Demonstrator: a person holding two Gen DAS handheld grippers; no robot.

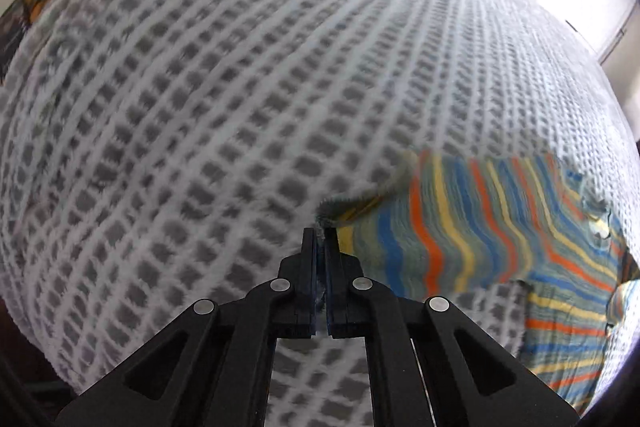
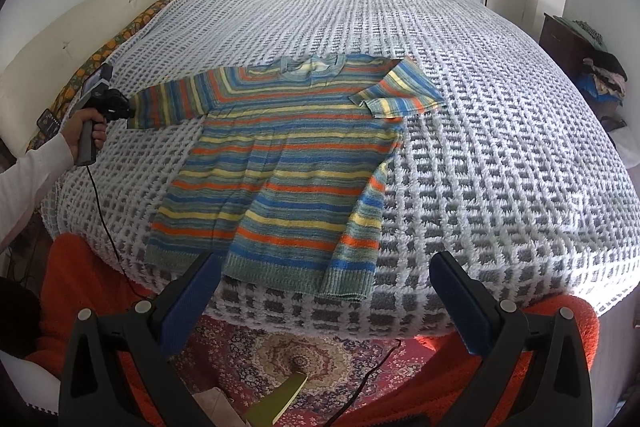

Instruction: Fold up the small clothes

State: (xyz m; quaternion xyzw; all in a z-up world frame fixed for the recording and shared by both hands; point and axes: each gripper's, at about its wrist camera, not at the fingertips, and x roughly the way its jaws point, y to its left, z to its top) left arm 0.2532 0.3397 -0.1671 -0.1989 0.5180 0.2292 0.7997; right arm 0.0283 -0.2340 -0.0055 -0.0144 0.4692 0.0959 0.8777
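Left tongs (image 1: 320, 233) pinching sweater (image 2: 280, 155) cuff, right tongs (image 2: 326, 263) spread — no legible writing

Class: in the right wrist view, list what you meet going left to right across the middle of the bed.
Left gripper shut on a sleeve cuff → striped knitted sweater → grey-and-white checked bedspread → dark wooden dresser.

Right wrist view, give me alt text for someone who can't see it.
A striped sweater lies flat on a grey-and-white bedspread, one sleeve folded in; the left gripper pinches the other cuff. The open right gripper hovers near the hem.
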